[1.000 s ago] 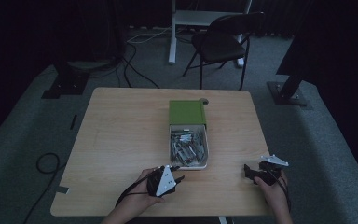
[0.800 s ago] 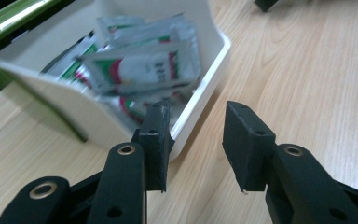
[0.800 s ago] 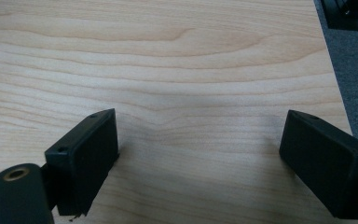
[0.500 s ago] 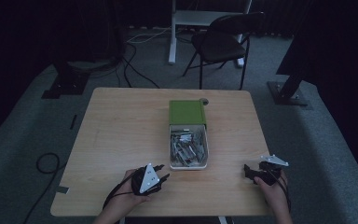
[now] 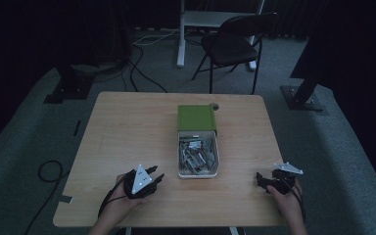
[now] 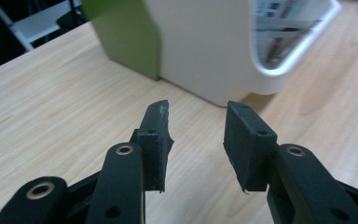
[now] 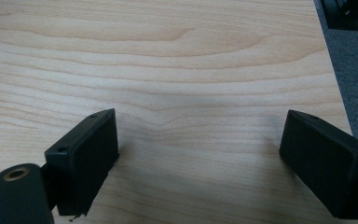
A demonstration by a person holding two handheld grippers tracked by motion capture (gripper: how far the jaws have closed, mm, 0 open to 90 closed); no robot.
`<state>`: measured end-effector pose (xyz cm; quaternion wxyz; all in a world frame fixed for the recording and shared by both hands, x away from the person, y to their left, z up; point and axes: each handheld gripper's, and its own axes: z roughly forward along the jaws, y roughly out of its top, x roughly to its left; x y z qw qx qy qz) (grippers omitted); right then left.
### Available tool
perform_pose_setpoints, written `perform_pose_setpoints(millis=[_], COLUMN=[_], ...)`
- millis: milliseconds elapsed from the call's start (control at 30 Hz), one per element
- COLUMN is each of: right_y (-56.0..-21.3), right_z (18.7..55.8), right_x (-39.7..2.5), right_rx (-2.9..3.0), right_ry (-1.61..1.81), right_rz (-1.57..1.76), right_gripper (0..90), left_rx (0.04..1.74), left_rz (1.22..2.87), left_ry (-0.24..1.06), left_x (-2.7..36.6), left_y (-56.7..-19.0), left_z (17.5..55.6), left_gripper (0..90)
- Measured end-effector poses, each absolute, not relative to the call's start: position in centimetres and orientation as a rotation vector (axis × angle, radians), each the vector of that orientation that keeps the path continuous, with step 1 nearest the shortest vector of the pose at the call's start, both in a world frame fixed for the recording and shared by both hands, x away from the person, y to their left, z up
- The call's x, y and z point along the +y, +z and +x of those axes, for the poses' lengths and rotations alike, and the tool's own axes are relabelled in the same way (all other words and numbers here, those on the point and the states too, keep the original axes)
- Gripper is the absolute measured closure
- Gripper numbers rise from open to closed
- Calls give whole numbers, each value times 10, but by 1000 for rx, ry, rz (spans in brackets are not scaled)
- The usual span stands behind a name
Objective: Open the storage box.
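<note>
Jaws of the left gripper [image 6: 198,140] stand moderately apart with nothing between them, pads [image 6: 154,133] unloaded and hovering just above the worktop [image 5: 127,137]; jaws of the right gripper [image 7: 200,154] are spread wide, likewise empty, over bare wood grain. Directly ahead of the left jaws, near but not touching, sits the white tray [image 6: 209,56], its rounded corner and side wall facing the pads, with the green lid [image 6: 121,32] beyond it at the far end. In the high view the left gripper [image 5: 149,180] lies just short of the tray's [image 5: 180,166] near left corner, and the right gripper [image 5: 262,180] is well apart from it, off to the other side. The tray holds a loose heap of small metal-looking parts [image 5: 197,154]; their exact kind is too small to tell. Assessment: the tray appears to be rigid moulded plastic, smooth and likely slippery against rubber pads, and the load of parts should make it noticeably heavier than its walls suggest, with contents liable to shift or spill if it is tilted. The rim or upper side wall looks the soundest place to grip, one jaw inside and one outside, keeping the tray level. The present jaw gap looks adequate for a wall, not for the full body. Individual parts, if wanted, would be stiff, light and prone to slipping.
</note>
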<state>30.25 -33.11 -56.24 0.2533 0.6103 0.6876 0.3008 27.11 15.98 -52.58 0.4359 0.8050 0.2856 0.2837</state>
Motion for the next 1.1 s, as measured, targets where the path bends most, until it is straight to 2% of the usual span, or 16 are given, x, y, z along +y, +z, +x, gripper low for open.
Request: perform_pose_setpoints(millis=[333,533,933,1100], right_y=[-562,-562,-562,-562], right_z=[302,302,302,302], right_x=[-331,-331,-331,-331], right_rx=[1869,1869,1869,1869], right_ry=[818,818,817,817], right_rz=[1660,1659,1659,1659], right_gripper=[111,111,111,110], left_rx=[869,941,1115,1176], left_rz=[1924,1914,1833,1839], left_ry=[730,718,660,674], left_x=[189,205,236,245], left_y=[-534,-538,-542,-544], left_z=[283,288,294,295], left_gripper=[588,491,191,167])
